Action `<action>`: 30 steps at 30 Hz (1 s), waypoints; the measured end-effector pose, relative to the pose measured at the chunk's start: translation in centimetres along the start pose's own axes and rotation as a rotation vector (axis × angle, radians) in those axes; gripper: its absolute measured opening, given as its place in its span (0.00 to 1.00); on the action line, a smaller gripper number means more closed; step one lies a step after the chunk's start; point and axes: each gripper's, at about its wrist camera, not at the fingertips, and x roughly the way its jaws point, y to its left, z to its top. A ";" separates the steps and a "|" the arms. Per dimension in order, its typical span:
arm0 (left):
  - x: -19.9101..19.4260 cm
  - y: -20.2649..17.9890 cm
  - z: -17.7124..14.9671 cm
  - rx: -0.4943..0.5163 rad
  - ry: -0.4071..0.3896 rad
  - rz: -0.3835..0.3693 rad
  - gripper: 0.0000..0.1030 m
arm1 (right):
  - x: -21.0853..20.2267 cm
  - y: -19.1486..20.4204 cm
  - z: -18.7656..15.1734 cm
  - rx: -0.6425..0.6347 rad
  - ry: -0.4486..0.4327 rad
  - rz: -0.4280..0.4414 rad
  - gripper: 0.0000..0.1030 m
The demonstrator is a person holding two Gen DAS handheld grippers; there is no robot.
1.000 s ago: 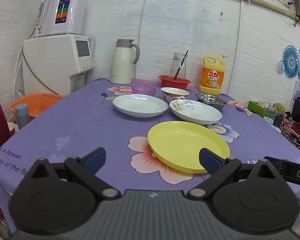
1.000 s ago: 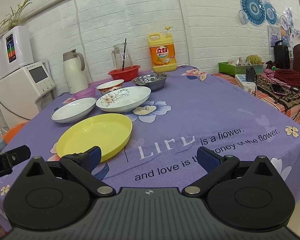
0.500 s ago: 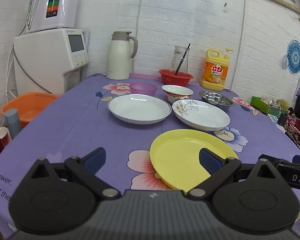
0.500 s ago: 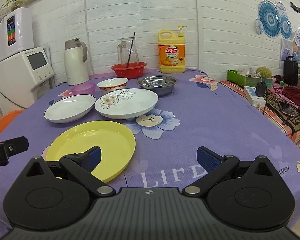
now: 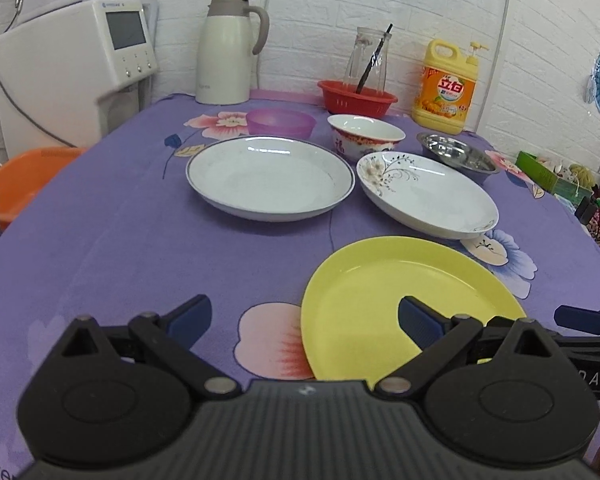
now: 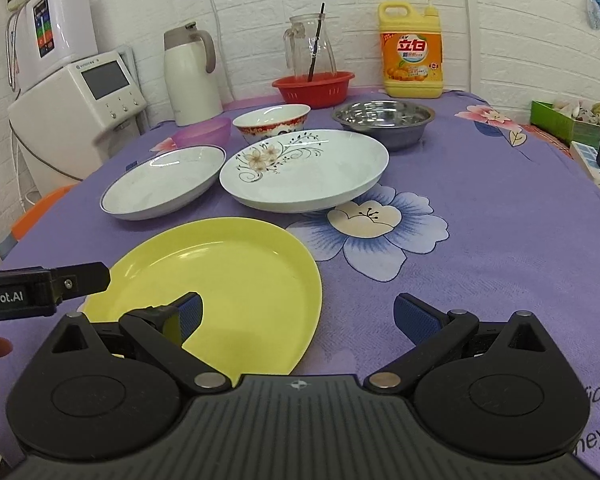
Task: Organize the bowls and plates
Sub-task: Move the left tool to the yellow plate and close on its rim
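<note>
A yellow plate (image 5: 396,296) (image 6: 228,280) lies nearest on the purple flowered tablecloth. Behind it sit a white blue-rimmed plate (image 5: 270,178) (image 6: 164,182) and a white flower-patterned plate (image 5: 428,192) (image 6: 304,168). Further back are a purple bowl (image 5: 281,122) (image 6: 202,132), a red-and-white bowl (image 5: 365,136) (image 6: 272,122) and a steel bowl (image 5: 458,154) (image 6: 384,120). My left gripper (image 5: 304,320) is open, its right finger over the yellow plate's near edge. My right gripper (image 6: 298,316) is open, its left finger over the same plate.
At the back stand a white thermos (image 5: 228,48), a red basket (image 5: 356,98) with a glass jug, and a yellow detergent bottle (image 5: 448,88). A white appliance (image 5: 72,76) and an orange tub (image 5: 16,180) are at the left. A green box (image 6: 568,120) lies right.
Both grippers have moved forward over the table toward the dishes. Their fingers now reach over the yellow plate's near edge. The dishes have not moved.
</note>
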 end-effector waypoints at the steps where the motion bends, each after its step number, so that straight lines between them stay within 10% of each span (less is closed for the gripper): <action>1: 0.6 -0.2 0.1 0.009 0.013 0.005 0.96 | 0.4 0.0 0.0 -0.006 0.013 -0.005 1.00; 22: 2.7 -0.8 0.0 0.087 0.113 -0.029 0.95 | 1.5 0.9 0.4 -0.135 0.081 -0.022 1.00; 30: 2.9 -1.7 -0.4 0.128 0.090 -0.083 0.63 | 2.1 1.3 -0.2 -0.143 0.080 0.021 1.00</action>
